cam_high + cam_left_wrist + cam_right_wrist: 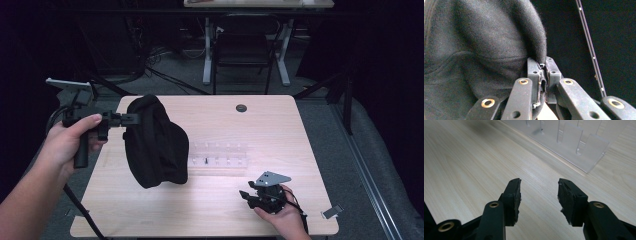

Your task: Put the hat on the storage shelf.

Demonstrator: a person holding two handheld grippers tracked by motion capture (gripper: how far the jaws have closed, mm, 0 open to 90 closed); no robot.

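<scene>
A black cloth cap (155,142) hangs over the left part of the wooden table (270,120), lifted off the surface. My left gripper (131,119) is shut on its upper edge, coming in level from the left. In the left gripper view the jaws pinch the black fabric (486,50) at the fingertips (541,65). My right gripper (246,196) rests low near the table's front right, held in a hand, pointing left. In the right gripper view its jaws (539,191) stand apart with bare wood between them.
A clear plastic rack (220,156) with several upright dividers lies at the table's middle, to the right of the cap; it is the clear rack (574,142) ahead of the right jaws. A round cable hole (241,108) sits at the back. A chair (245,45) stands beyond the table.
</scene>
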